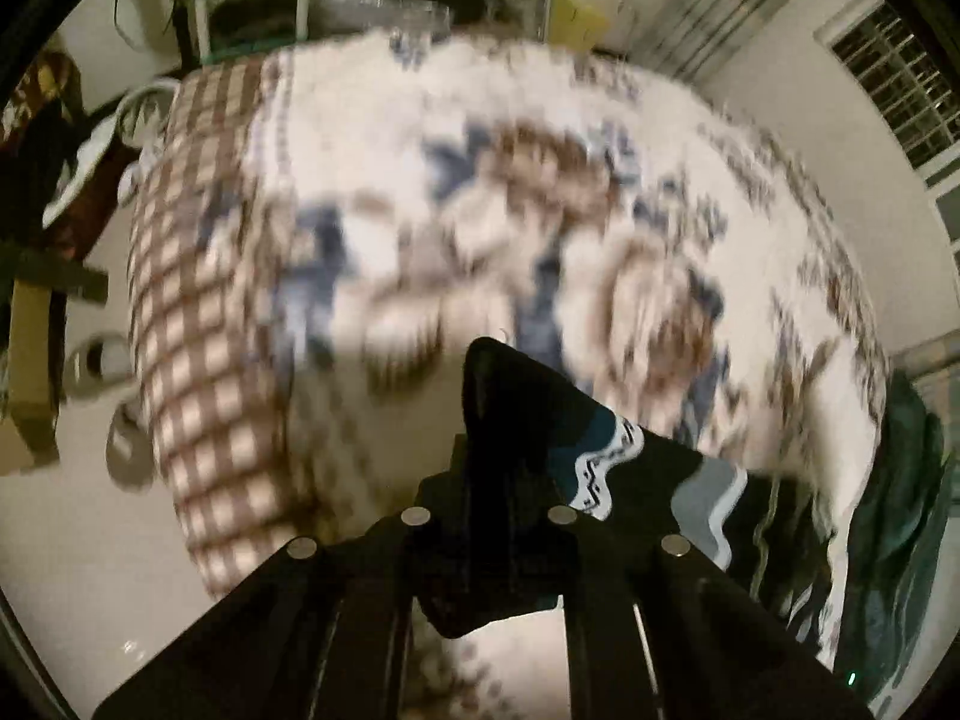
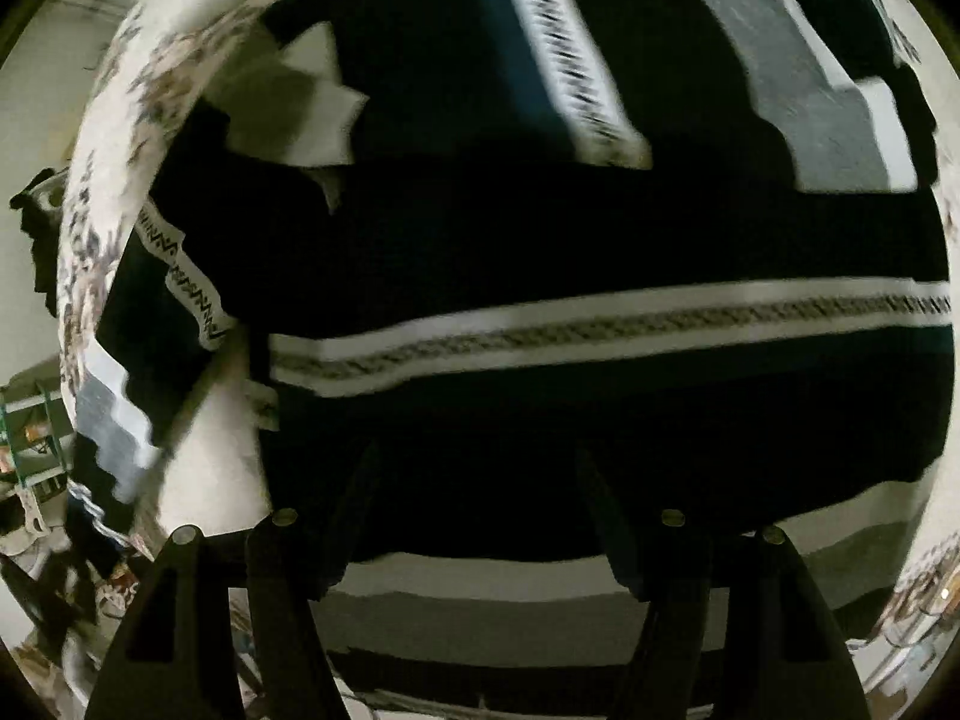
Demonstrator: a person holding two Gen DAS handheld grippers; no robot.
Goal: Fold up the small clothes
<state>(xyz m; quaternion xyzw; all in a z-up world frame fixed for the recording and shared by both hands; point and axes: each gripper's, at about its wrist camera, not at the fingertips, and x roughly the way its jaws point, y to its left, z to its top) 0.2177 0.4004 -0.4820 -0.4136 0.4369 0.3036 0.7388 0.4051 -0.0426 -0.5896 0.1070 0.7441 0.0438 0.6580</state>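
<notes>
No basket, box or bin holding clothes can be made out with any certainty; at 11 o'clock in the left wrist view a shelf unit (image 1: 252, 6) stands against the wall, its contents too blurred to name. One garment is in play: a dark knitted sweater (image 2: 540, 228) with white, grey and teal bands, spread over a white blanket (image 1: 540, 192) printed in brown and blue. In the right wrist view the sweater fills nearly the whole frame, and one white zigzag-patterned band runs across it from 9 to 3 o'clock; a second such band slants toward 12 o'clock. The right gripper (image 2: 480, 480) has its two fingers set wide apart, open, with the dark knit lying just past their tips; whether they touch the cloth is lost in shadow. In the left wrist view the left gripper (image 1: 498, 420) is closed on a bunched peak of the sweater (image 1: 594, 456), the fabric rising between the fingers near 6 o'clock and trailing away toward 4 o'clock. A checked brown cloth (image 1: 198, 312) lies along the blanket's edge at 9 o'clock. Both views are smeared by motion, so the prints are soft. The sweater's full outline is cut off in both views.
</notes>
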